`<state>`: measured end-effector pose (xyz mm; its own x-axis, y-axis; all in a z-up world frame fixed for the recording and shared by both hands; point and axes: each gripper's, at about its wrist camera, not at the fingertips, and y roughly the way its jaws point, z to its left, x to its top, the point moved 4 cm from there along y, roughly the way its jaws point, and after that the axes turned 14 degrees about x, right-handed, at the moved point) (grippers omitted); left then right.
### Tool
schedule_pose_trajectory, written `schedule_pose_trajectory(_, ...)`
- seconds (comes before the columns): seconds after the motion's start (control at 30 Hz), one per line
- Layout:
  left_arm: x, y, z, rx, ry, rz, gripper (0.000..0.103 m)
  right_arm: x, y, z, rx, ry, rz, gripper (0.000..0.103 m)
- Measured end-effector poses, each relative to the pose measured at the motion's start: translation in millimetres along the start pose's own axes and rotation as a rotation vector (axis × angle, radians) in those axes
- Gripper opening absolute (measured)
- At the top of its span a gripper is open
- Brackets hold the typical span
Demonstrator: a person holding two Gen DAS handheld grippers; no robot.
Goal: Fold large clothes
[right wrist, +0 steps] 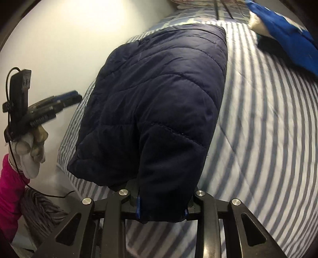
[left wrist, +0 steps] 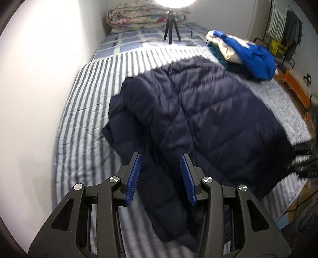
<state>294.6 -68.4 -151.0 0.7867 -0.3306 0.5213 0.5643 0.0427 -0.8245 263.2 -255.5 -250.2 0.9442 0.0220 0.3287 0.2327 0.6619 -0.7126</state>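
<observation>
A navy quilted puffer jacket (left wrist: 198,107) lies on the striped bedspread (left wrist: 85,111), partly folded, one sleeve running toward my left gripper. My left gripper (left wrist: 160,162) is open and empty, hovering above that sleeve. In the right wrist view the left gripper (right wrist: 73,97) shows at the left, held by a gloved hand. My right gripper (right wrist: 162,206) is shut on the jacket's sleeve (right wrist: 165,178), whose dark fabric fills the gap between the fingers and hides the tips. The jacket body (right wrist: 159,83) stretches away from it over the bed.
A pile of blue and cream clothes (left wrist: 244,47) sits at the far right of the bed. A small black tripod (left wrist: 171,29) stands beyond the jacket, with a rolled floral quilt (left wrist: 145,15) behind. A white wall (left wrist: 43,79) runs along the left. Orange furniture (left wrist: 296,87) stands right of the bed.
</observation>
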Motion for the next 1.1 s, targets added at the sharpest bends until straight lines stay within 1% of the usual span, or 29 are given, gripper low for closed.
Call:
schedule_pose_trajectory(0.07, 2.5, -8.9, -6.6, -0.033, -0.038, -0.010, 0.042, -10.7, -2.3, -3.3, -0.032, -0.011, 0.011, 0.029)
schedule_pose_trajectory(0.13, 10.7, -9.3, -6.3, -0.060, -0.106, -0.021, 0.042, -13.0, -5.6, -2.8, -0.063, -0.024, 0.017, 0.032)
schedule_pose_trajectory(0.2, 13.4, -1.3, -9.0, -0.067, -0.121, -0.004, 0.043, -11.0, -8.8, -3.1, -0.090, -0.025, 0.023, 0.043)
schedule_pose_trajectory(0.27, 18.9, 8.5, -13.8, -0.052, -0.120, -0.002, 0.042, -10.4, -23.5, 2.3, -0.119, -0.037, 0.004, 0.047)
schedule_pose_trajectory(0.37, 26.6, 17.5, -10.4, -0.041, -0.132, -0.019, 0.042, -16.9, -53.1, 9.1, -0.120, -0.069, -0.081, 0.049)
schedule_pose_trajectory(0.4, 28.6, 21.8, -9.8, -0.043, -0.136, -0.024, 0.042, -14.2, -63.4, 11.0, -0.132, -0.090, -0.129, 0.049)
schedule_pose_trajectory(0.43, 30.1, 27.5, -9.5, -0.042, -0.139, -0.021, 0.042, -6.9, -73.3, 14.2, -0.144, -0.120, -0.190, 0.049)
schedule_pose_trajectory(0.5, 31.8, 41.2, -10.5, -0.031, -0.134, -0.009, 0.042, 8.9, -76.1, 19.0, -0.153, -0.159, -0.276, 0.049)
schedule_pose_trajectory(0.57, 33.1, 57.5, -11.1, -0.006, -0.129, 0.008, 0.042, 27.9, -68.7, 26.2, -0.150, -0.195, -0.329, 0.049)
schedule_pose_trajectory(0.63, 35.6, 73.7, -10.7, 0.019, -0.131, 0.021, 0.043, 44.9, -50.5, 24.5, -0.168, -0.209, -0.311, 0.049)
schedule_pose_trajectory(0.7, 37.4, 86.5, -9.6, 0.037, -0.136, 0.033, 0.043, 56.4, -25.6, 15.7, -0.152, -0.179, -0.276, 0.045)
schedule_pose_trajectory(0.73, 39.7, 95.0, -7.9, 0.047, -0.139, 0.040, 0.043, 58.8, -17.9, 10.6, -0.142, -0.164, -0.253, 0.045)
schedule_pose_trajectory(0.77, 41.4, 100.5, -6.2, 0.058, -0.139, 0.042, 0.046, 59.4, -9.2, 7.7, -0.145, -0.156, -0.236, 0.045)
schedule_pose_trajectory(0.83, 44.1, 111.7, -2.6, 0.084, -0.122, 0.040, 0.047, 61.8, 7.1, 3.2, -0.172, -0.162, -0.208, 0.045)
schedule_pose_trajectory(0.87, 44.5, 117.3, -0.7, 0.095, -0.117, 0.042, 0.050, 62.3, 14.0, 0.4, -0.182, -0.171, -0.186, 0.045)
schedule_pose_trajectory(0.9, 44.4, 121.5, 1.5, 0.095, -0.122, 0.047, 0.050, 62.0, 20.8, -2.7, -0.197, -0.180, -0.162, 0.045)
schedule_pose_trajectory(0.97, 43.3, 132.1, 9.9, 0.062, -0.172, 0.071, 0.057, 60.3, 33.3, -10.4, -0.230, -0.195, -0.116, 0.045)
schedule_pose_trajectory(1.03, 40.6, 137.0, 20.6, 0.016, -0.239, 0.097, 0.058, 51.4, 36.5, -16.5, -0.237, -0.204, -0.108, 0.045)
schedule_pose_trajectory(1.1, 41.7, 128.6, 28.5, 0.001, -0.266, 0.088, 0.057, 52.4, 27.2, -14.2, -0.213, -0.197, -0.116, 0.045)
